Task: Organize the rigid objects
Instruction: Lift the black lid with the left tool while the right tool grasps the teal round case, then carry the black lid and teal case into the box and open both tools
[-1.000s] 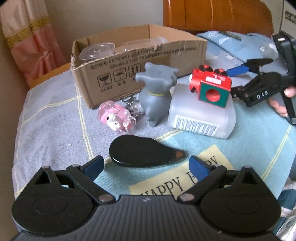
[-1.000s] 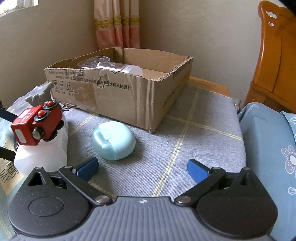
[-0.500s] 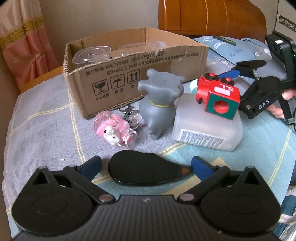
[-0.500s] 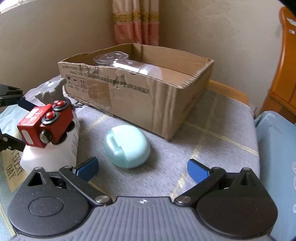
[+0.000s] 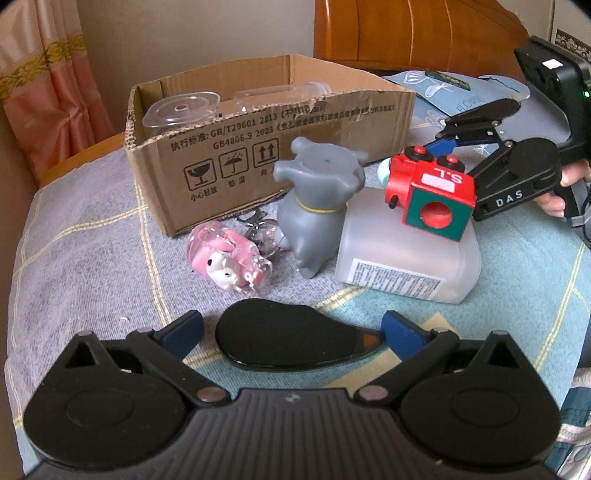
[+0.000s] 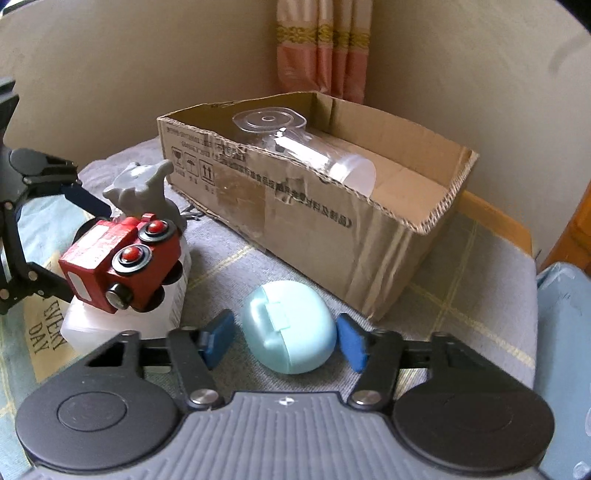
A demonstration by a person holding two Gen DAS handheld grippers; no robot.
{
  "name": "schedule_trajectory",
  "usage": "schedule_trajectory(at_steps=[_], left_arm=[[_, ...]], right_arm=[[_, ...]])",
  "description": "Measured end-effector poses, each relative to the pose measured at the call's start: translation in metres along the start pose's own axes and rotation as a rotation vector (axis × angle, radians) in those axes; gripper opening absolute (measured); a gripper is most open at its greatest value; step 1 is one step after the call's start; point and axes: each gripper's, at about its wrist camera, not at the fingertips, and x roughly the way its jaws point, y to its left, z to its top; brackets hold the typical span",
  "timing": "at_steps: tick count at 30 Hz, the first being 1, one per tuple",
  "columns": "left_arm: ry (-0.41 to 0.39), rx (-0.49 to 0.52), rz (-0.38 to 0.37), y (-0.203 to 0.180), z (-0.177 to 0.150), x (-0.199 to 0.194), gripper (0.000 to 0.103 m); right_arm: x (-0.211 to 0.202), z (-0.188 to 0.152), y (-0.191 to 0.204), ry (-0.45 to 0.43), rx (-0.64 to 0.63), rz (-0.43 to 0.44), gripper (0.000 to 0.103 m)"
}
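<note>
A flat black case (image 5: 291,334) lies on the bed between the open blue fingers of my left gripper (image 5: 291,328), not gripped. My right gripper (image 6: 286,336) is open around a pale blue oval case (image 6: 290,326), its pads close to both sides. A cardboard box (image 5: 266,155) (image 6: 332,218) holds clear plastic containers (image 5: 181,109) (image 6: 306,151). In front of it are a grey animal figure (image 5: 314,206), a pink keychain toy (image 5: 229,258), and a red toy block (image 5: 432,195) (image 6: 122,258) on a translucent white bottle (image 5: 406,254).
The objects lie on a grey and blue checked bedspread (image 5: 81,251). A wooden headboard (image 5: 413,33) and pillows (image 5: 443,92) are behind. A pink curtain (image 6: 321,48) hangs in the corner by the wall. The right gripper shows at the left wrist view's right edge (image 5: 517,177).
My left gripper moved forward so the black case sits between its fingers. My right gripper moved forward and left to the blue case and its fingers narrowed around it.
</note>
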Motion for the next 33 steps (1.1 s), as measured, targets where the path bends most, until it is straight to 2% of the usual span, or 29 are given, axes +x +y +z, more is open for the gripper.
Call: schedule_trajectory(at_steps=[4,8,19,26,33], left_arm=[[-0.01,0.029,0.016,-0.005,-0.001,-0.003,0.099],[-0.011,0.041,0.002,-0.007,-0.002,-0.006,0.091],[0.011,0.069,-0.061,0.004,-0.001,-0.006,0.092],[0.016,0.071,-0.065,0.005,0.0,-0.005,0.09],[0.03,0.055,-0.053,0.005,0.003,-0.005,0.09]], right_arm=[[-0.004,-0.004,0.002,0.006,0.014,-0.025,0.059],[-0.012,-0.011,-0.001,0.023,0.049,-0.047,0.059],[-0.027,-0.021,0.0,0.059,0.057,-0.047,0.06],[-0.025,-0.017,-0.001,0.053,0.059,-0.038,0.065],[-0.027,-0.015,0.002,0.064,0.05,-0.04,0.059]])
